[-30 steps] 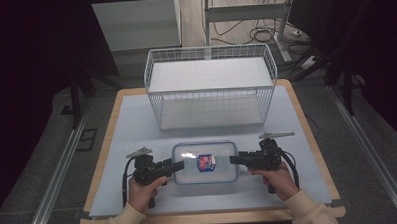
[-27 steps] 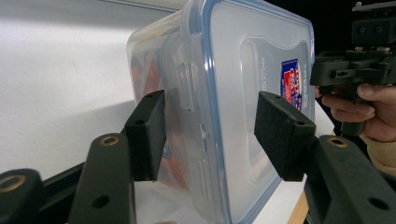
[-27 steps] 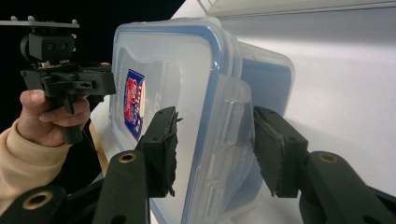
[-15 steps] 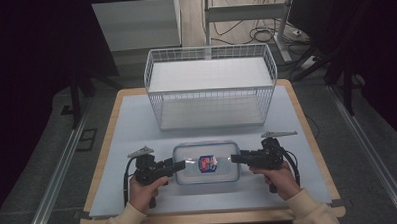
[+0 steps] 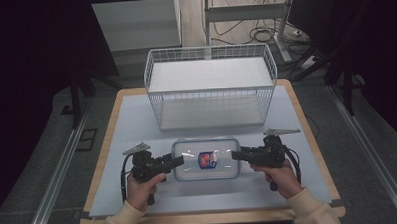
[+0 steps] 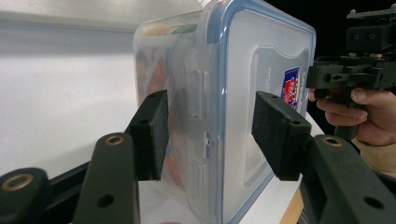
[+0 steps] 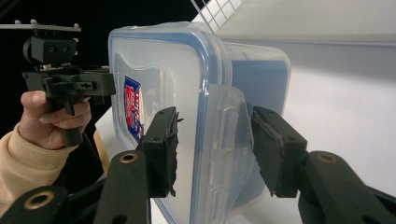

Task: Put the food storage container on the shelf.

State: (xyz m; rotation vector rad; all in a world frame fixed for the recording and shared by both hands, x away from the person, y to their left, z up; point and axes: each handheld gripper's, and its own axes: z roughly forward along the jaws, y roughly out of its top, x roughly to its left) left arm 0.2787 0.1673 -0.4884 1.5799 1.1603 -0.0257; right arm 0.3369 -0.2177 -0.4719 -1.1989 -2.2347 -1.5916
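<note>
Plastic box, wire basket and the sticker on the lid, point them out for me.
plastic box [image 5: 188, 165]: high view, clear part of its lid.
wire basket [image 5: 211, 97]: high view, front wire wall.
sticker [image 5: 206, 159]: high view, its middle, on the lid.

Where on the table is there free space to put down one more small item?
The table is bare left and right of the wire basket, and along the near edge. The middle is crowded: the plastic container sits between the left hand-held gripper and right hand-held gripper.
</note>
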